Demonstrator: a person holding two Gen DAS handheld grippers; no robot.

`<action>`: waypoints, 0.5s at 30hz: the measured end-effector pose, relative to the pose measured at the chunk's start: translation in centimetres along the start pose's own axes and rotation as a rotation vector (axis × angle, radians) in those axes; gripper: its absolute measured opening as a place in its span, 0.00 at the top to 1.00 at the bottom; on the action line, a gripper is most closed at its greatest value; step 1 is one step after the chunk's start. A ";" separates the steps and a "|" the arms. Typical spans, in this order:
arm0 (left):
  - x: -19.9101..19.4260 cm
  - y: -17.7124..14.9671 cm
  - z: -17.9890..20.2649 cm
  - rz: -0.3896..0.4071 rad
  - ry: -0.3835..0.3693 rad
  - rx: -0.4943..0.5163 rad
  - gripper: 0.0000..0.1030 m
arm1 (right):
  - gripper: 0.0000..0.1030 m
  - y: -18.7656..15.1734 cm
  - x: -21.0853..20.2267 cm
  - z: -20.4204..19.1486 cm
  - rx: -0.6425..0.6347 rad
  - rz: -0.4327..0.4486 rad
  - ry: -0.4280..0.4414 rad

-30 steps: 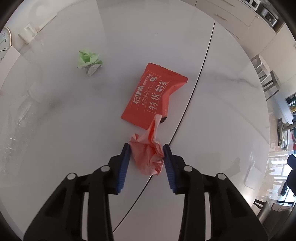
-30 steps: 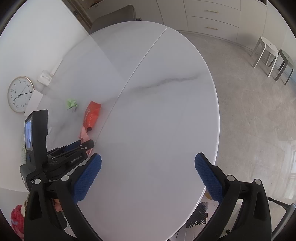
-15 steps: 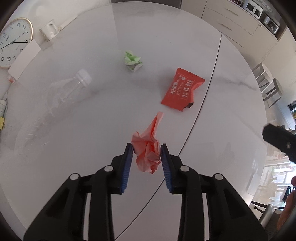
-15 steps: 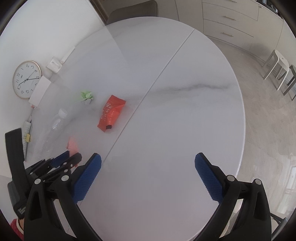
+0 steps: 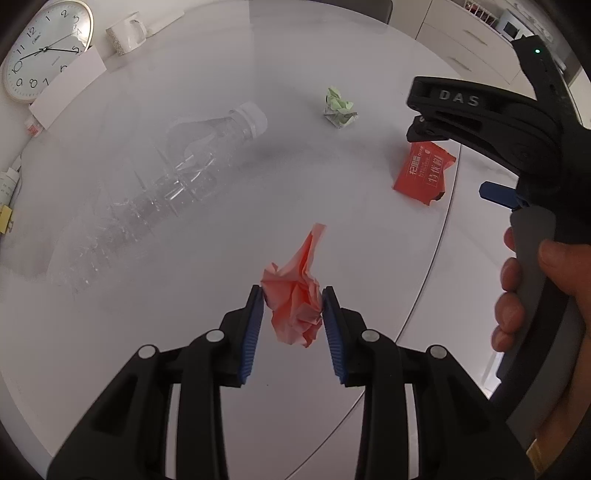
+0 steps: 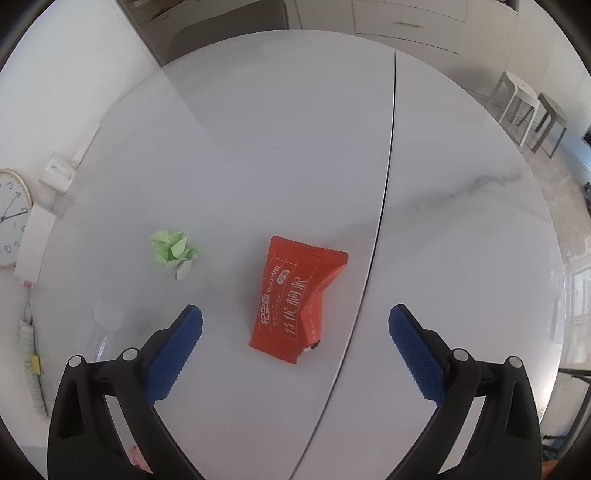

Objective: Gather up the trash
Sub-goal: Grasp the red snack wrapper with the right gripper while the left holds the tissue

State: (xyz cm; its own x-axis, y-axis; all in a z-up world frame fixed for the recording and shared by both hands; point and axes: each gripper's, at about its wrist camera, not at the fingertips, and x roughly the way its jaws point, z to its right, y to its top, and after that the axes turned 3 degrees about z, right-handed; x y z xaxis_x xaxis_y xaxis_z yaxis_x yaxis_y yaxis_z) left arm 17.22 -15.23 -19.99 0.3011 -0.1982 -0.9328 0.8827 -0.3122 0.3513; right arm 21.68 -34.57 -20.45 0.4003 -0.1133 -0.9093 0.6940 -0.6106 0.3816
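Observation:
My left gripper point(image 5: 292, 295) is shut on a crumpled pink paper point(image 5: 293, 295), lifted above the white round table point(image 5: 258, 92). A red snack wrapper point(image 6: 295, 299) lies flat on the table, just ahead of my right gripper point(image 6: 295, 321), which hangs wide open above it with nothing between its blue pads point(image 6: 173, 354). A crumpled green paper ball point(image 6: 171, 251) lies to the left of the wrapper. In the left wrist view the wrapper point(image 5: 424, 173) and green ball point(image 5: 340, 107) lie farther off, and the right tool's black body, held by a hand point(image 5: 517, 280), fills the right side.
An empty clear plastic bottle point(image 5: 177, 173) lies on its side on the table's left part. A wall clock point(image 5: 40, 48), a white mug point(image 5: 125, 33) and a white card stand at the far left edge. A seam point(image 6: 384, 206) splits the tabletop. Stools point(image 6: 524, 107) stand on the floor.
My left gripper carried the pink paper back from the wrapper, bringing the bottle and clock into view. My right gripper swung in over the red wrapper and came down closer to the table.

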 end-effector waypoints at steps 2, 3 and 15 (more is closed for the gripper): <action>0.3 0.5 -0.5 -0.002 -0.009 0.008 0.68 | 0.03 -0.2 0.8 -1.1 0.010 0.008 -0.044; 0.5 0.6 -0.7 -0.003 -0.010 0.013 0.68 | 0.04 -0.4 1.0 -1.5 0.011 0.013 -0.060; 1.6 2.5 -2.4 -0.003 -0.029 0.055 0.68 | 0.61 -0.7 2.6 -1.7 -0.018 0.003 -0.033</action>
State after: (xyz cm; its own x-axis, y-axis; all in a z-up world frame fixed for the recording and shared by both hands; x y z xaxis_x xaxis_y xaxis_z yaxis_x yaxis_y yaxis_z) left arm 20.74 -14.12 -20.82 0.2875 -0.2238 -0.9313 0.8622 -0.3628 0.3534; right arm 23.27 -33.07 -22.79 0.3826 -0.1414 -0.9130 0.7034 -0.5962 0.3871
